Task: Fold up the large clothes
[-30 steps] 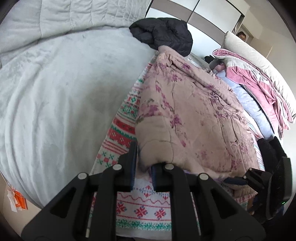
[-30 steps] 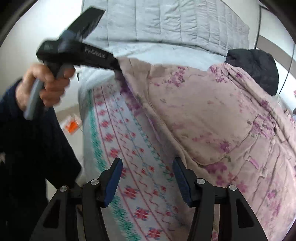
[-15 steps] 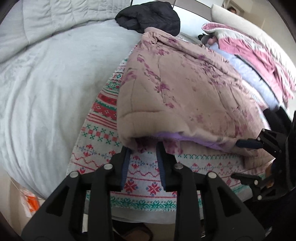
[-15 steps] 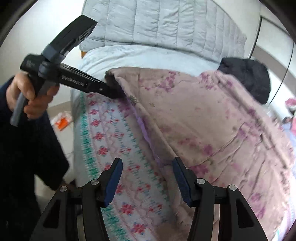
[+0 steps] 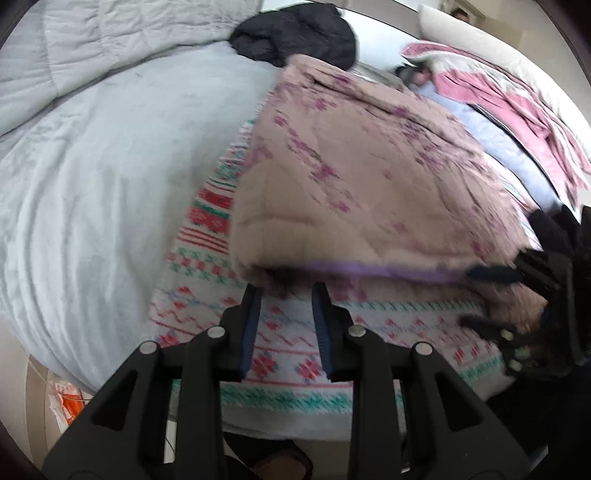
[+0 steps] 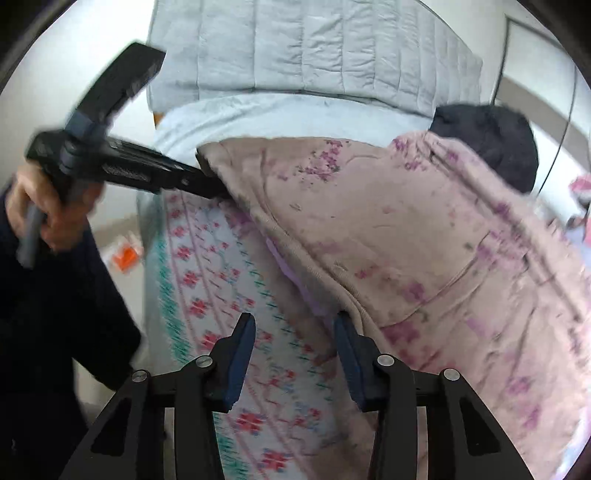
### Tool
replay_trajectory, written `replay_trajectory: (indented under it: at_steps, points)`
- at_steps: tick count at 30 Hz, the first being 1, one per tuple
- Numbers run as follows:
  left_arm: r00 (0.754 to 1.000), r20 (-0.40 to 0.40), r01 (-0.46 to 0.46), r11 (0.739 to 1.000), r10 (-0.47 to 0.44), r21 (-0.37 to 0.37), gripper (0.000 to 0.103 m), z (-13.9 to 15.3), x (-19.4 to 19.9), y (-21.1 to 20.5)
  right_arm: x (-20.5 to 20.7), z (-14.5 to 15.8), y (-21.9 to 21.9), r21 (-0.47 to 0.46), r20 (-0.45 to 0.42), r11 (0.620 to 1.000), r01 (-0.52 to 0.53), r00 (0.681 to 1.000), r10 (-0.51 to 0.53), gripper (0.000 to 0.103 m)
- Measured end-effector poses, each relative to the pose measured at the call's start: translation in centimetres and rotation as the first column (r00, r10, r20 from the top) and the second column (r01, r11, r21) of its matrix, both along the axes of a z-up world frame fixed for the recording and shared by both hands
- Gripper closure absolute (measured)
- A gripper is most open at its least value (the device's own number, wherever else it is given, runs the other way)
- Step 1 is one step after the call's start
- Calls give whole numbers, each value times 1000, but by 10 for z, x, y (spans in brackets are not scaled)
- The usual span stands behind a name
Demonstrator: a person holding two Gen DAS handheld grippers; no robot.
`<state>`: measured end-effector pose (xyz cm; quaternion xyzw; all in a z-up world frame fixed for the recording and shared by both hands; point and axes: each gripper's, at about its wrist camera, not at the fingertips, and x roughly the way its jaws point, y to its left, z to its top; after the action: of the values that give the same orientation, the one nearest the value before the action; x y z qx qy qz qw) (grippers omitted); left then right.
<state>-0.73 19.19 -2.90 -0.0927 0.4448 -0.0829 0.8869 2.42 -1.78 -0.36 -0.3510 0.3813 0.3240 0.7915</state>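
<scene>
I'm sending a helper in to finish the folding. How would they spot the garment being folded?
On the bed, over the patterned blanket with red and green motifs, lies a bulky padded coat. It is dusty pink with purple flower prints and a lilac lining edge, unlike the black jacket behind it.

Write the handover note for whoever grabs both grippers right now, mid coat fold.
Left gripper: open, nothing between the fingers, tips at the near left edge of the pink floral coat.
Right gripper: open, its right finger against the coat's hem, gripping nothing.
Coat: lies on the patterned blanket on the bed, top layer laid over the lower one, lilac lining showing along the near edge.
Done: one fold, by the look of it.
Left: probably square the edges and fold again to a smaller bundle. The black jacket at the head of the bed is unfolded.
</scene>
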Motion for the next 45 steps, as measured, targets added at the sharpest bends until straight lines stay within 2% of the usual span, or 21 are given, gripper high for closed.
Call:
replay_trajectory:
  at_steps: [2, 4, 6, 9, 11, 14, 16, 18, 20, 23, 24, 25, 27, 28, 29, 32, 34, 37, 39, 42, 45]
  points:
    - [997, -5, 73, 997, -73, 6, 74, 2, -6, -10, -9, -7, 4, -68, 62, 997, -37, 997, 41, 59]
    - [990, 14, 142, 988, -143, 67, 74, 6, -17, -25, -13, -7, 5, -88, 91, 995, -48, 994, 56, 59]
    - [974, 42, 213, 967, -221, 138, 74, 7, -28, -43, -9, -4, 2, -67, 77, 997, -42, 996, 47, 59]
    - [946, -3, 320, 936, -323, 146, 74, -2, -29, -65, -4, -2, -2, 2, -69, 999, -51, 996, 51, 59]
    - [940, -40, 342, 929, -340, 145, 74, -11, -20, -75, 0, -9, -4, 25, -186, 998, -58, 981, 62, 59]
    - [935, -47, 355, 921, -352, 161, 74, -13, -6, -88, 7, -15, -9, 10, -172, 1000, -27, 985, 28, 64]
    - [926, -23, 372, 905, -376, 206, 74, -8, -1, -99, 10, -9, -11, 12, -129, 1000, -7, 992, 9, 72]
    - [918, 10, 381, 892, -396, 244, 74, -3, 2, -106, 8, 1, -14, 31, -76, 1000, -8, 997, 10, 72]
    - [895, 24, 423, 866, -445, 269, 74, -1, 2, -112, 10, 5, -17, 23, -54, 1000, -9, 999, 10, 72]
    - [862, 21, 469, 813, -506, 346, 74, -2, 1, -125, 9, 4, -21, 7, -53, 1000, -26, 998, 26, 72]
    - [843, 18, 496, 790, -537, 360, 74, -2, 0, -130, 9, 4, -22, 4, -55, 1000, -28, 998, 28, 72]
    - [834, 11, 510, 779, -551, 364, 71, -3, 0, -134, 9, 4, -24, 2, -71, 999, -32, 997, 32, 72]
    - [807, -19, 554, 746, -590, 371, 69, -8, 1, -143, 5, -4, -26, 2, -156, 999, -42, 987, 42, 71]
    - [801, -28, 563, 735, -598, 377, 69, -11, 2, -147, 5, -9, -29, 6, -233, 999, -35, 972, 35, 71]
    - [799, -31, 564, 731, -600, 384, 69, -12, 2, -148, 7, -12, -32, 13, -258, 1000, -18, 966, 21, 71]
    - [802, -31, 561, 735, -597, 381, 69, -12, 7, -152, 16, -12, -39, 60, -251, 997, 42, 968, -26, 72]
    - [815, -21, 542, 748, -579, 383, 69, -7, 15, -153, 20, -7, -42, 89, -219, 994, 66, 975, -45, 72]
    - [843, 64, 493, 816, -534, 303, 69, 14, 21, -139, 12, 7, -43, 123, -145, 991, 44, 989, -25, 69]
    - [849, 104, 478, 837, -518, 267, 69, 23, 24, -132, 8, 14, -44, 133, -124, 991, 26, 992, -10, 69]
    - [848, 119, 485, 846, -517, 220, 69, 26, 24, -125, 5, 9, -46, 109, -139, 994, 20, 990, -5, 69]
    - [839, 92, 505, 831, -536, 236, 69, 19, 22, -129, 4, -3, -42, 34, -105, 999, 14, 994, -10, 69]
